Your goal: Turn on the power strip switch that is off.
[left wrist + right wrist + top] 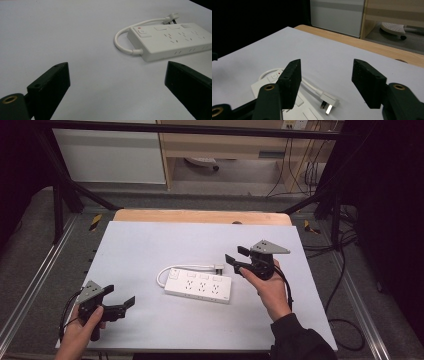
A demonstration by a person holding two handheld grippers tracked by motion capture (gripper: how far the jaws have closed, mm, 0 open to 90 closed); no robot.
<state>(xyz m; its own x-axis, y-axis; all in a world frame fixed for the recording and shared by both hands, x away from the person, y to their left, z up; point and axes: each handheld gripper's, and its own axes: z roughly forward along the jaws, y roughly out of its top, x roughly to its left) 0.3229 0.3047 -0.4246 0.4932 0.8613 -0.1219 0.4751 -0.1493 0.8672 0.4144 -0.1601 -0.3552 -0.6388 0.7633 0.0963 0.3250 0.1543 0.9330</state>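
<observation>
Right gripper (237, 257) hovers over the table (150, 245), jaws about half apart, nothing clamped. The plug (329, 100) lies on the surface below and slightly ahead of its gap, pins toward the camera; probably no pad contact, though the angle makes it hard to be sure. White power strip (199, 286) sits just beside that gripper, on its left, cable (186, 267) looping back to the plug. Left gripper (121, 301) is near the table's front edge, jaws wide, empty; the strip is well apart, ahead and to its right
</observation>
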